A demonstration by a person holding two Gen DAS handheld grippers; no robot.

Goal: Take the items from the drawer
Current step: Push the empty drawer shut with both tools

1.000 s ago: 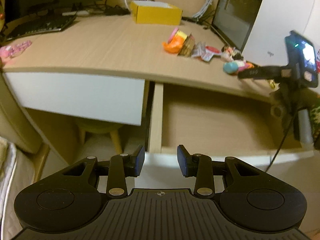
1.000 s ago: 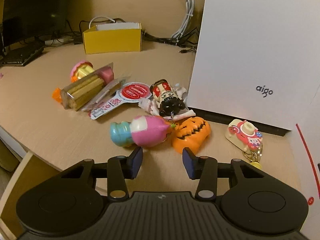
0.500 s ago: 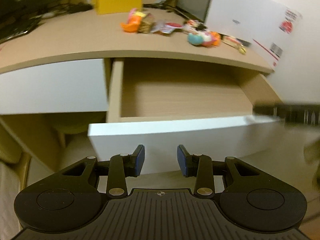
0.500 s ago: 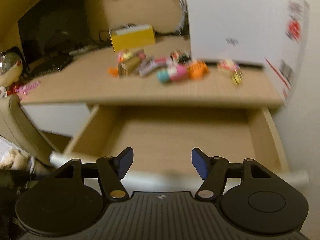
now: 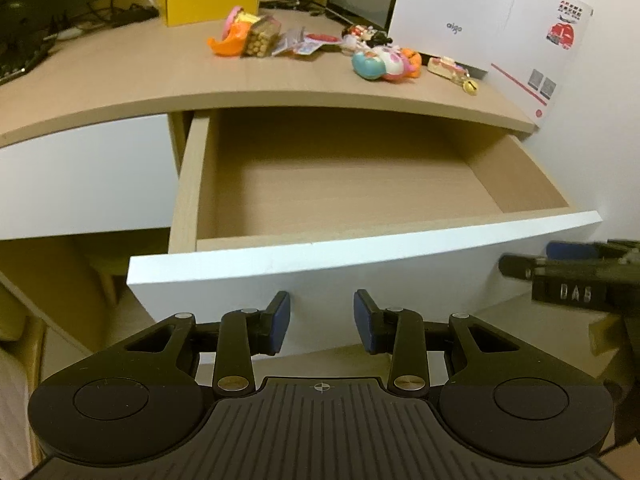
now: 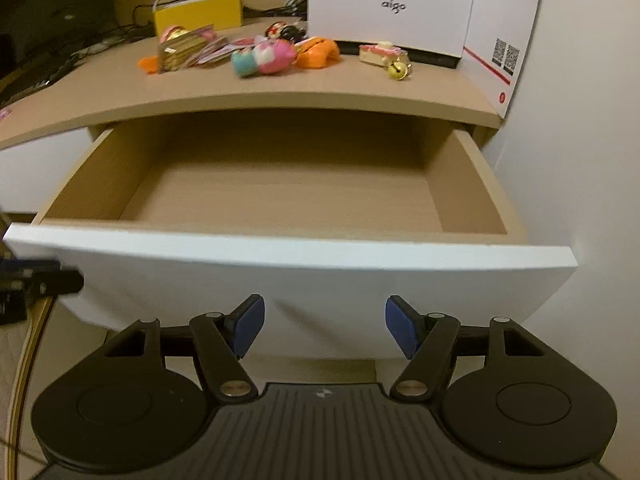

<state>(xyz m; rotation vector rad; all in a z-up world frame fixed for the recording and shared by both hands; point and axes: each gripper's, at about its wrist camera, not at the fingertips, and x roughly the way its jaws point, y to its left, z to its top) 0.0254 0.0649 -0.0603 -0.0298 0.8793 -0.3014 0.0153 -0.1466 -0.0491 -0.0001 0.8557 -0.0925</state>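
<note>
The wooden drawer (image 5: 188, 184) (image 6: 476, 184) with a white front stands pulled out under the desk, and nothing lies on the part of its floor that shows. On the desktop (image 5: 120, 68) (image 6: 100, 84) above it sit small toys and snacks: a pink and blue plush (image 5: 378, 64) (image 6: 264, 58), an orange pumpkin toy (image 6: 318, 52), a biscuit pack (image 5: 262, 36) (image 6: 180, 54), a bell keychain (image 5: 452, 72) (image 6: 386, 56). My left gripper (image 5: 322, 322) hangs open, holding nothing, in front of the drawer's white front. My right gripper (image 6: 324, 326) is open wider, also low before the front.
A yellow box (image 5: 208, 0) (image 6: 198, 10) and cables lie at the back of the desk. A white aigo box (image 5: 452, 12) (image 6: 392, 4) stands at the right, against a white wall (image 5: 592, 140). A shut white drawer (image 5: 80, 176) lies to the left.
Both grippers pulled back and down from the desk to the drawer's front. The right gripper left the toys and its jaws spread wider.
</note>
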